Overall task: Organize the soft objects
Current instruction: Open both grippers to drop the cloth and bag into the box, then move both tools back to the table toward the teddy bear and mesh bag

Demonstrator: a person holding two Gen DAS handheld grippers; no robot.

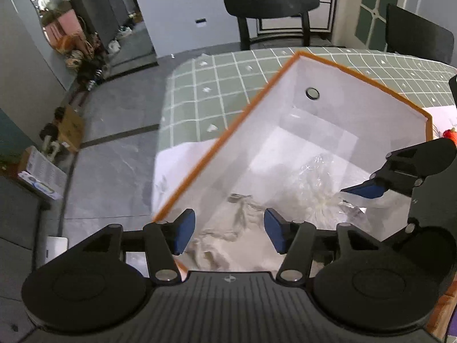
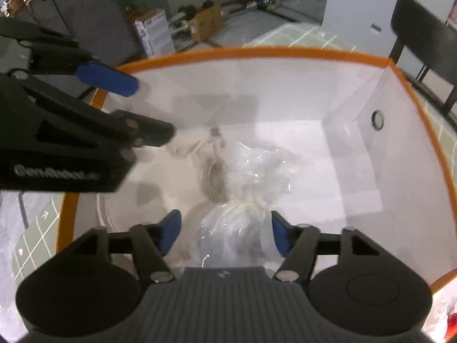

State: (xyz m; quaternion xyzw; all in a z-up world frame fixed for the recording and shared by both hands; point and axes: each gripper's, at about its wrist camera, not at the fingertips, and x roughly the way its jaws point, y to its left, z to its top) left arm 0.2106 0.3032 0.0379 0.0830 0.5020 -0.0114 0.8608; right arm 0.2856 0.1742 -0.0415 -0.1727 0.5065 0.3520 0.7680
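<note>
- Clear plastic wraps a soft, pale bundle (image 2: pixel 245 177) that lies on the bottom of a white box (image 2: pixel 400 148).
- Its wrap is pinched in the middle, so it looks like two puffy halves.
- One end of the bundle is loose and crumpled, with grey and cream bits showing.
- Nothing else can be seen inside the box.
- White walls go all around the box, and its top edge has an orange trim (image 1: pixel 200 165).
- One wall has a small round metal ring (image 1: pixel 312 93) in it.
- Both claws point down into the box from above.
- In the right wrist view, the right claw (image 2: pixel 225 233) has its blue pads wide apart, with one puffy half of the bundle between them.
- One blue pad looks right up against the plastic, but the other pad is clear of it, so the claw is not squeezing.
- In the left wrist view, the left claw (image 1: pixel 230 234) is open too, and the crumpled end of the bundle lies below the gap.
- Neither claw is holding the bundle up.
- Under the box is a worktop (image 1: pixel 217 91) covered with a green cloth with white squares.
- Black chairs (image 1: pixel 271 3) stand at the far side of the worktop.
- Grey floor (image 1: pixel 114 148) lies past the worktop, with cardboard boxes (image 1: pixel 71 128) and other stuff along the wall.
</note>
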